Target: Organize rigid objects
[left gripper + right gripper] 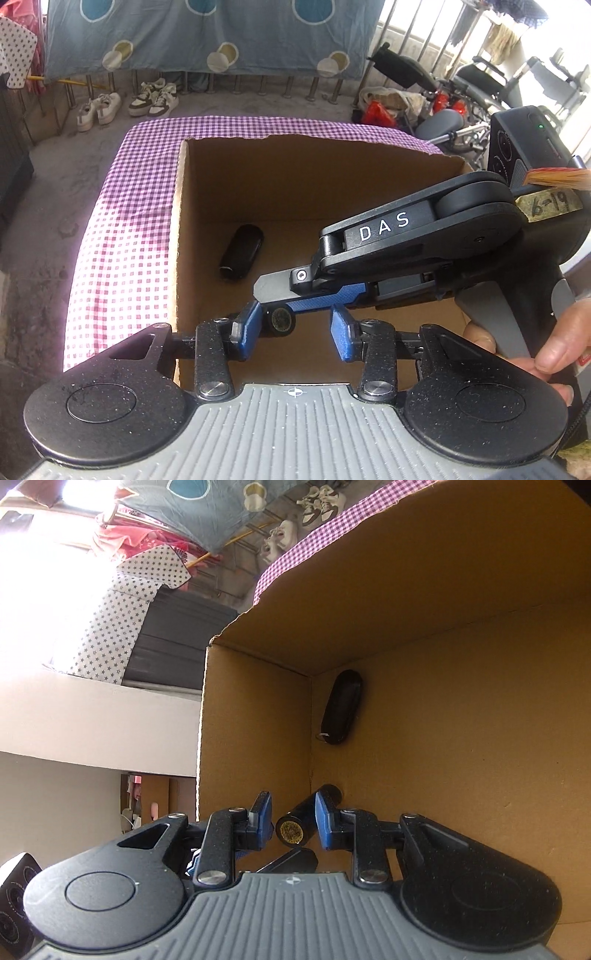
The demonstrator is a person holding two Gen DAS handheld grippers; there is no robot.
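Inside the cardboard box (280, 177), which sits on the purple checked cloth (122, 206) covering the surface, both of my tools are reaching down toward the floor of the box. My left tool (293, 334) has its blue-padded fingers (248, 328) spread apart and grips nothing. Just beyond them a small black cylinder (282, 322) lies in the box, its round speckled end facing me. My right tool (293, 821) comes across the box from the side; in the left wrist view its black body marked DAS crosses over the cylinder, with my right hand (550, 347) wrapped on its grey handle. In the right wrist view the fingers (263, 821) of that tool stand on either side of the cylinder with a gap showing on one side, so they are apart and not clamped on it; the other pad sits close against the cylinder, and I cannot tell whether it touches. The cylinder lies near one wall of the box. Farther along that same wall, closer to the box corner, a black oblong case (242, 253) rests flat on the box floor, well apart from the cylinder. Beyond the box, pairs of white sneakers (125, 101) stand on the concrete floor under a hanging blue sheet (207, 33).
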